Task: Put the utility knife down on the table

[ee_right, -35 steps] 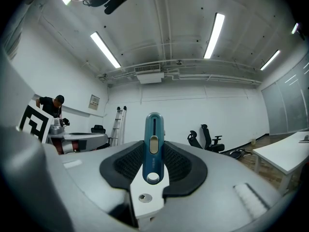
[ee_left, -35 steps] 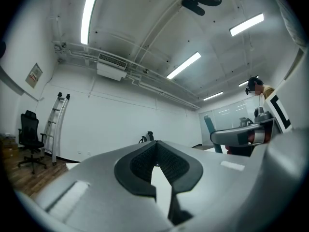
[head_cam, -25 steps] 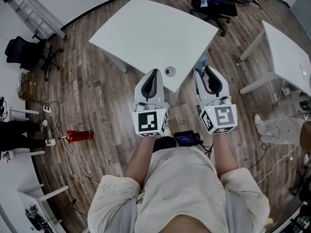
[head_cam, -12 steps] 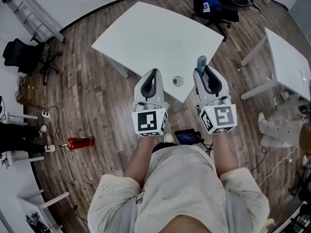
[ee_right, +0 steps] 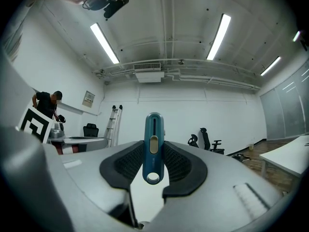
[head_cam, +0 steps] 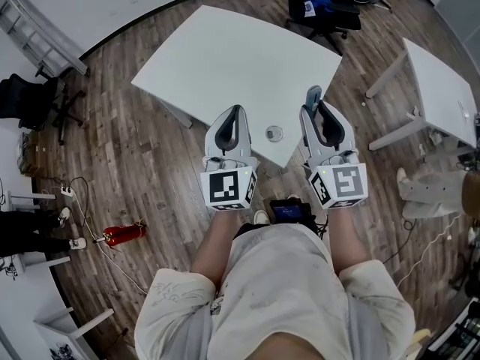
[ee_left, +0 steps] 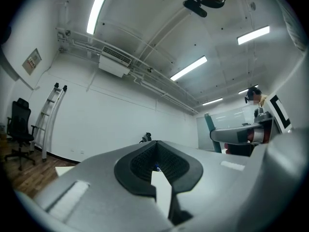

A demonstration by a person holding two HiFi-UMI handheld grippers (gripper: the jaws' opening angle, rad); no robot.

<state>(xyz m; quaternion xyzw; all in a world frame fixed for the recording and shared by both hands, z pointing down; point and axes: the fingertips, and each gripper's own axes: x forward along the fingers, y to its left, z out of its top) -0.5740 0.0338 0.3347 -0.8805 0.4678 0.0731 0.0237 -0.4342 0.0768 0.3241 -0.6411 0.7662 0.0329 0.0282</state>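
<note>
A teal utility knife (ee_right: 153, 149) with a tan slider stands upright between the pads of my right gripper (ee_right: 153, 144), which is shut on it. In the head view the knife's (head_cam: 312, 96) tip sticks out past the right gripper (head_cam: 319, 112), which is held level over the near corner of the white table (head_cam: 225, 51). My left gripper (head_cam: 234, 115) is level beside it, over the table's near edge. In its own view the left gripper (ee_left: 155, 146) has its pads together with nothing held.
A round cable grommet (head_cam: 274, 133) sits in the table between the grippers. A second white table (head_cam: 439, 88) is at the right, office chairs at the back (head_cam: 319, 6) and left (head_cam: 30, 100), and a ladder (head_cam: 41, 28) against the wall. A red fire extinguisher (head_cam: 124, 233) and cables lie on the wood floor.
Both grippers have travelled forward to the table: its near edge and grommet now lie between them instead of ahead. The right gripper's hold on the knife is unchanged and the left stays shut.
</note>
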